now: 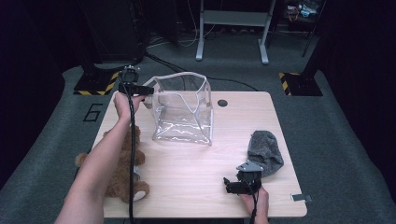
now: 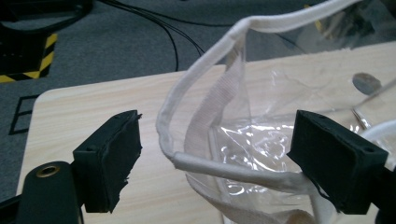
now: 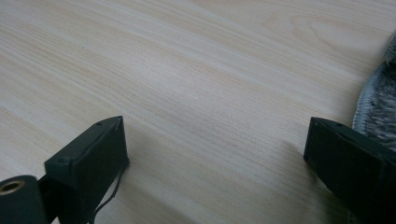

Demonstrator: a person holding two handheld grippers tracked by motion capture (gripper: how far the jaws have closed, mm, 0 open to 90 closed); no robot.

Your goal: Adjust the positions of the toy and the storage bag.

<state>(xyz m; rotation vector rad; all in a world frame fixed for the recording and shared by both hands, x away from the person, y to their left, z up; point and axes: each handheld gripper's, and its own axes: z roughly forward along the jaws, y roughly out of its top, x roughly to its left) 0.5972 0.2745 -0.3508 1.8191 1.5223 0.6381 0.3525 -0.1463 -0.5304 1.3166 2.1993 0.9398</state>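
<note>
Our left tongs [image 2: 215, 154] stand open, with the white-bound rim [image 2: 196, 88] of the clear plastic bag [image 1: 183, 109] lying between the pads but not pinched; one pad sits outside the bag, the other over its mouth. The rim's corner is straight ahead of these tongs, and the binding runs across the gap, so the coming move, as we judge it, turns on closing squarely over that edge. The left hand [image 1: 125, 100] is by far the nearer to the bag, which stands upright toward the far left of the worktop [image 1: 196, 163]. Our right tongs [image 3: 215, 158] are open too, holding nothing, resting low near the front edge, just beside the grey knitted hat [image 1: 265, 150]. The high view adds the brown teddy bear [image 1: 122, 172] under the left forearm.
</note>
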